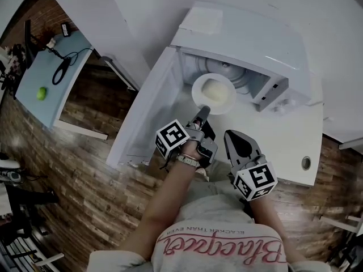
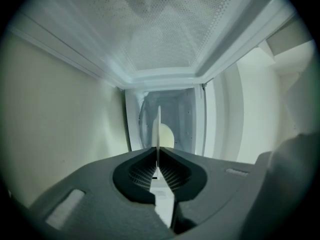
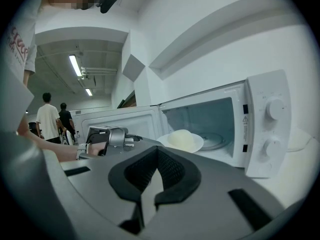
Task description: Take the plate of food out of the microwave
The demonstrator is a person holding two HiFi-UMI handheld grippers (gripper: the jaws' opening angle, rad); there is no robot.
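The microwave (image 1: 244, 38) is gleaming white; the white plate (image 1: 195, 92) is carrying pale cream food (image 1: 215, 89). The left gripper (image 1: 205, 111) and the right gripper (image 1: 230, 134) are showing grey, each wearing a black-and-white square-patterned cube. At nine o'clock a green ball (image 1: 41, 93) is glowing on a pale blue table (image 1: 34, 72).

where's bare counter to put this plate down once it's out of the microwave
Bare white counter lies in front of the microwave on its dial side, between the right tool and the round hole near the edge. It is crowded at the microwave mouth: the plate, the left tool gripping its rim and the open door sit close together.
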